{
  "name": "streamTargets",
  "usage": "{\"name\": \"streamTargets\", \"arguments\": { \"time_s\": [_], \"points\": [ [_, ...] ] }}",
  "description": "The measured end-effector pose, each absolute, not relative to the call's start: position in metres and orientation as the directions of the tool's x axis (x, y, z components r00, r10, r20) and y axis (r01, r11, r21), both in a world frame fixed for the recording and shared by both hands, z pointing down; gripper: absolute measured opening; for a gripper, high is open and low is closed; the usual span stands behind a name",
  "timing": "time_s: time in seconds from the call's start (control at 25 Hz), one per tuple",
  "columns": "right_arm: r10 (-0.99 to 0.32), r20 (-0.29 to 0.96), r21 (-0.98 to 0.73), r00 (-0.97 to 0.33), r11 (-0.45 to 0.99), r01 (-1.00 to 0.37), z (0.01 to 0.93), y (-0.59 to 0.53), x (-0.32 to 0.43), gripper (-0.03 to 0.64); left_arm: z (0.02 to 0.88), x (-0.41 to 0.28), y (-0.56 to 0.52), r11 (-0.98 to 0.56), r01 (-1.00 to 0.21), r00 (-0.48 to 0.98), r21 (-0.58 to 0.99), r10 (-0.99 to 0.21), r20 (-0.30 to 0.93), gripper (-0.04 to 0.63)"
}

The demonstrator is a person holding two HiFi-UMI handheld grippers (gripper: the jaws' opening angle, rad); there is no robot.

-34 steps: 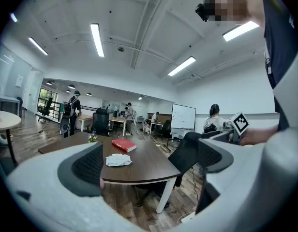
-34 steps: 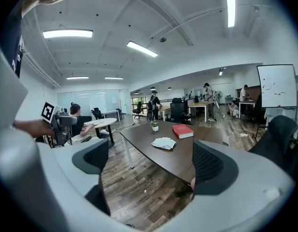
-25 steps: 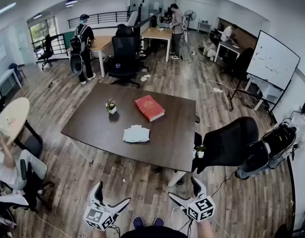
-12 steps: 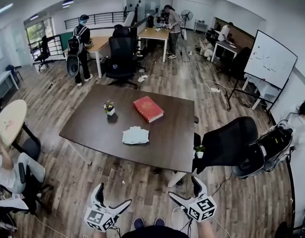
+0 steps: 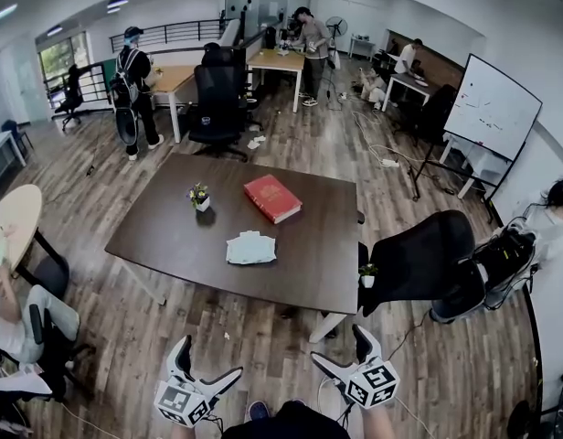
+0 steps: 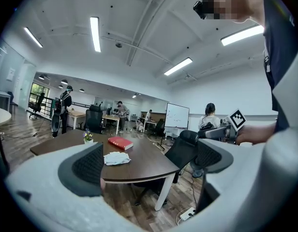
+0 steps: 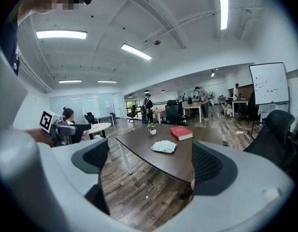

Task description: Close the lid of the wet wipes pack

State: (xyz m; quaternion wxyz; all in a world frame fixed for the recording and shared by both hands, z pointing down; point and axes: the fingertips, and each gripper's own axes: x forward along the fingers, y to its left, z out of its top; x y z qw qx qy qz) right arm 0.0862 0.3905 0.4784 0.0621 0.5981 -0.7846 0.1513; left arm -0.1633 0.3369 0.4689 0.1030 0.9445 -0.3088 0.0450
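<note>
**Both grippers released, clear of the table**

The left gripper [image 5: 207,364] and right gripper [image 5: 344,353] hang with jaws apart and nothing between them, well off the table's [image 5: 163,236] near edge. The wet wipes pack [image 5: 251,247] lies by that edge's middle.

your left gripper [image 5: 207,360] and right gripper [image 5: 339,347] have pale grey jaws lined with dark ribbed pads [image 6: 88,166]. behind each set of jaws sits a white cube [image 5: 181,402] printed with black square markers. between the grippers show your dark top [image 5: 281,423] and a blue shoe tip [image 5: 257,411].
</note>
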Motion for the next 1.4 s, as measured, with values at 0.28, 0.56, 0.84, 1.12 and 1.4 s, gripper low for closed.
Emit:
{"name": "streamTargets", "arguments": {
  "time_s": [0.28,0.56,0.84,1.12,1.4],
  "points": [
    [-0.927,0.268,-0.203,-0.261,0.211,-0.956,0.487,0.396,0.061,0.552,0.474,-0.18,0.334,-0.805,-0.568,0.822,0.171,-0.548,0.154,0.594],
    [-0.934,0.263,-0.18,-0.243,0.2,-0.963,0.49,0.39,0.057,0.548,0.476,-0.182,0.328,-0.817,-0.554,0.832,0.159,-0.536,0.144,0.594],
    [-0.936,0.249,-0.184,-0.249,0.207,-0.961,0.502,0.377,0.06,0.546,0.483,-0.178,0.316,-0.817,-0.558,0.83,0.146,-0.543,0.131,0.594],
    [-0.937,0.239,-0.175,-0.253,0.215,-0.961,0.503,0.351,0.069,0.535,0.485,-0.173,0.297,-0.811,-0.566,0.823,0.144,-0.548,0.148,0.594],
    [-0.932,0.242,-0.183,-0.271,0.231,-0.956,0.509,0.313,0.08,0.522,0.488,-0.159,0.258,-0.807,-0.575,0.817,0.135,-0.556,0.15,0.594]
  ]
}}
